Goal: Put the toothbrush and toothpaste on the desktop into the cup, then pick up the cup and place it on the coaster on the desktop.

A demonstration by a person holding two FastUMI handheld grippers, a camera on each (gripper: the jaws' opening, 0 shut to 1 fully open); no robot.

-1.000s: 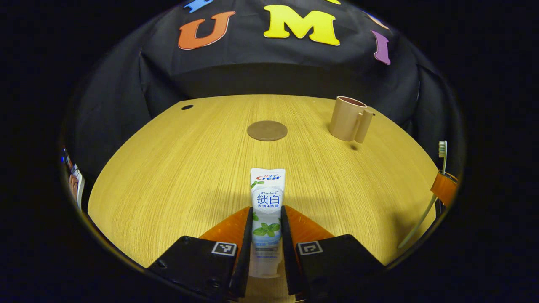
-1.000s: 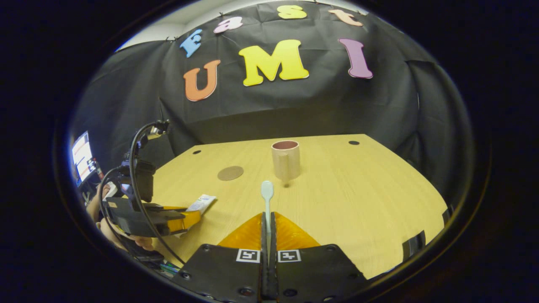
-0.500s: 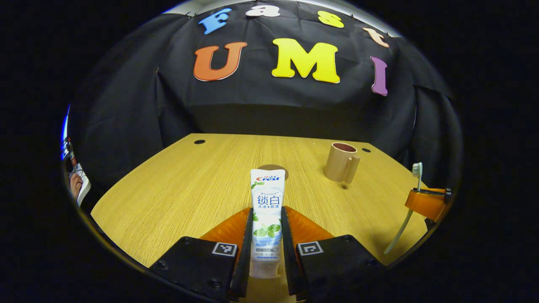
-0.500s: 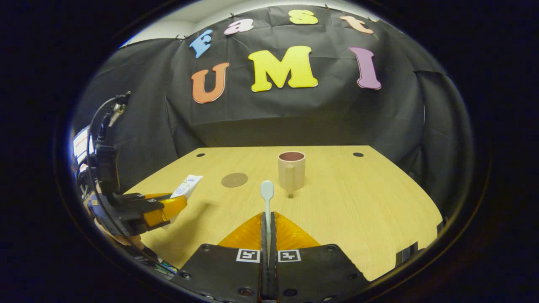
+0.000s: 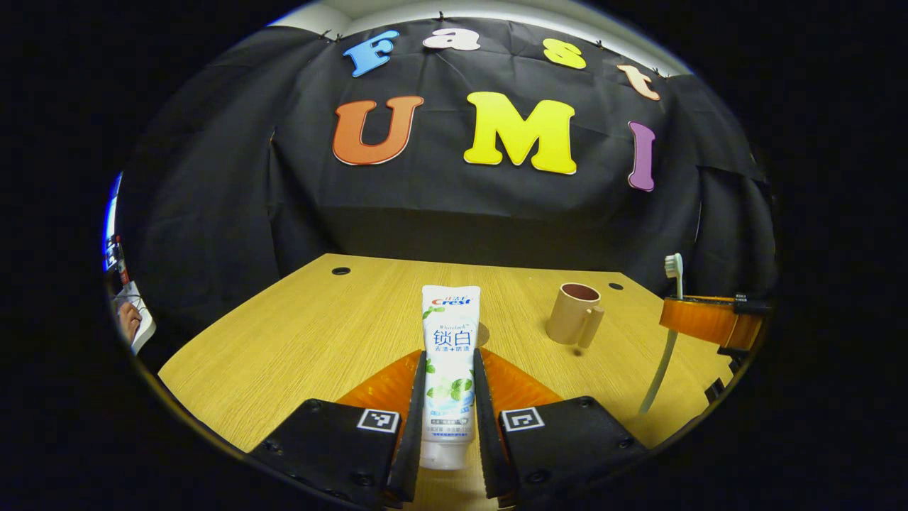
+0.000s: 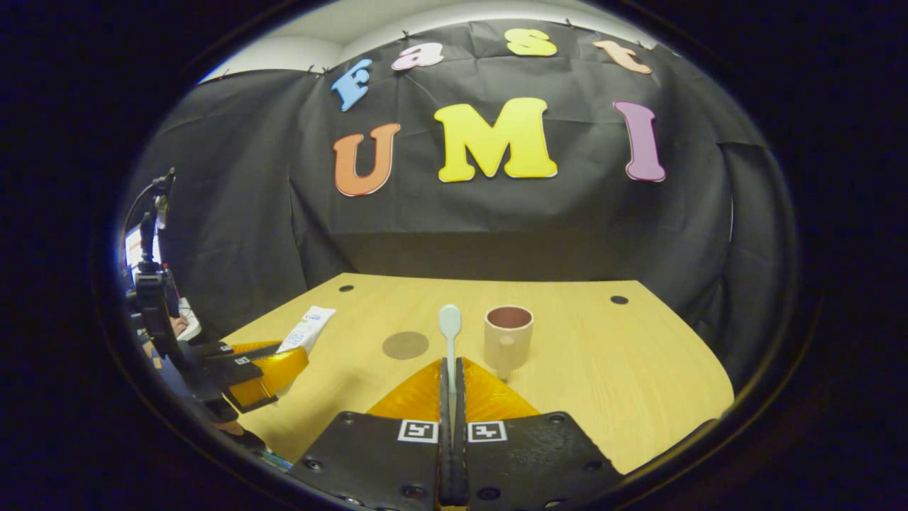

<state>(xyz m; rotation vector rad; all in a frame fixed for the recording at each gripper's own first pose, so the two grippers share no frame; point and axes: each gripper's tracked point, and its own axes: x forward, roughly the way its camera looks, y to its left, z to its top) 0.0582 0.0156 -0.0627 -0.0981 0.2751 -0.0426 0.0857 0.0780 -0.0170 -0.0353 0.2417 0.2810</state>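
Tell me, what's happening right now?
Left gripper shut on toothpaste. Right gripper shut on toothbrush. Cup empty, upright beside coaster. Nothing blocking.

light wooden desktop [image 6: 603,369], tan cup [image 6: 508,336] standing, round brown coaster [image 6: 405,345]

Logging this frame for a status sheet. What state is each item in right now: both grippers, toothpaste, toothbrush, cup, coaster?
left gripper: jaws shut on the toothpaste.
right gripper: jaws shut on the toothbrush.
toothpaste: held above the desktop, capped end nearest the camera.
toothbrush: held, head pointing away from the gripper.
cup: upright on the desktop, nothing visible inside.
coaster: flat on the desktop, bare.
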